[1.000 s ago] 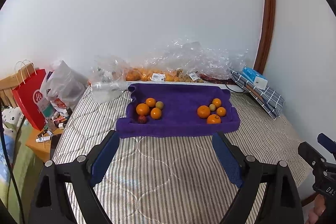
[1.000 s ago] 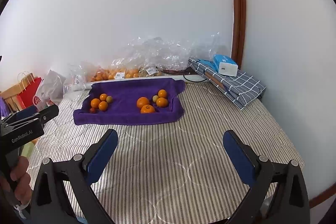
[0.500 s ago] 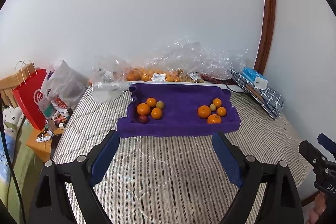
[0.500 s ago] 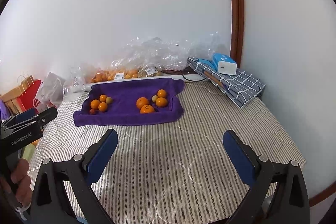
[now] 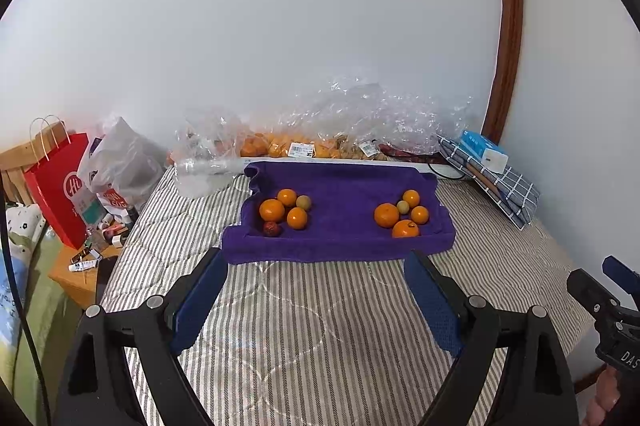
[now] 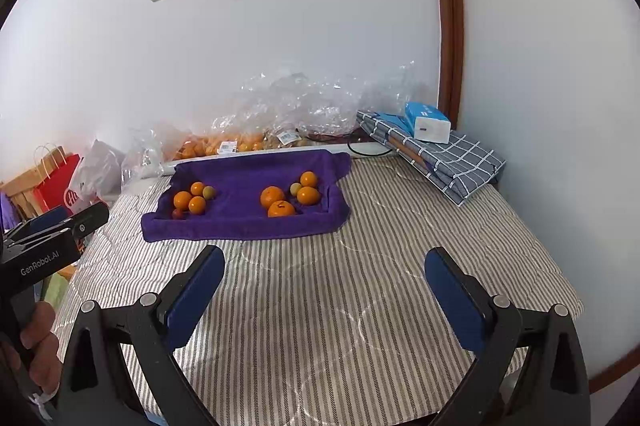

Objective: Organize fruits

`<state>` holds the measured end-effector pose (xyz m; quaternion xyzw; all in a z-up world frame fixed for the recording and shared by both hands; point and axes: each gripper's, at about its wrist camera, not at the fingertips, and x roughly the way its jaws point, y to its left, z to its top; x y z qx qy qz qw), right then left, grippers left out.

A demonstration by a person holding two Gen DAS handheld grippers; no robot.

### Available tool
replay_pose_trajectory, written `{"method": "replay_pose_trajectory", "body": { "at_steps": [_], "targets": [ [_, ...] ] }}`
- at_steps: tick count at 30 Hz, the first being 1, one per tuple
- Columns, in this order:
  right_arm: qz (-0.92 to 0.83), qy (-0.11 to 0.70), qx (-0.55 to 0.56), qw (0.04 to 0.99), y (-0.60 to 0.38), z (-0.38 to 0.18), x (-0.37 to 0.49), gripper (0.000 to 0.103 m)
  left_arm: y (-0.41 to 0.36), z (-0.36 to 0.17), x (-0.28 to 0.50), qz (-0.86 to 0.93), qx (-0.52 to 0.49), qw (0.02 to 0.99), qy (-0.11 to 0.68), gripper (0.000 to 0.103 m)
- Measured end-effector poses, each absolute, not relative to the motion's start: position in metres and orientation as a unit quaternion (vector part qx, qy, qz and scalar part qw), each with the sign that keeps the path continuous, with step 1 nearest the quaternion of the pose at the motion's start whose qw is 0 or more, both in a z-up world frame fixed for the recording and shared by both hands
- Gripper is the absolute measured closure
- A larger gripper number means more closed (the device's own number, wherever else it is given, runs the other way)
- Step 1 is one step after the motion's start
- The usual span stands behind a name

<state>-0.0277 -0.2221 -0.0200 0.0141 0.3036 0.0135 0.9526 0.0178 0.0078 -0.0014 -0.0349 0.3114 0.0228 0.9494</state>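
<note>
Both your claws hang open and empty over the bed, fruit well ahead on the towel.

Your left claw (image 5: pixel 316 278) has jaws spread wide, nothing between them; right claw (image 6: pixel 324 278) the same. Purple towel (image 5: pixel 344 194) lies on the striped bed (image 5: pixel 320 326), beyond both claws. Left fruit pile (image 5: pixel 286 212): oranges, a greenish one, a dark red one. Right fruit pile (image 5: pixel 402 214): oranges and a greenish one. The piles sit apart. Neither claw touches towel or fruit. Bags (image 5: pixel 352 122) of more fruit line the wall behind.
</note>
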Motion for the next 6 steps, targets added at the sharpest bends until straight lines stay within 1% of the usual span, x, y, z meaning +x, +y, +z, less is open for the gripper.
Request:
{"method": "replay_pose_trajectory", "body": {
  "at_steps": [6],
  "targets": [
    [0.013, 0.302, 0.015, 0.953, -0.2222, -0.0194, -0.0275, 0.004, 0.0075, 0.0002, 0.0175, 0.023, -0.034, 0.951, 0.307, 0.013]
  ]
}}
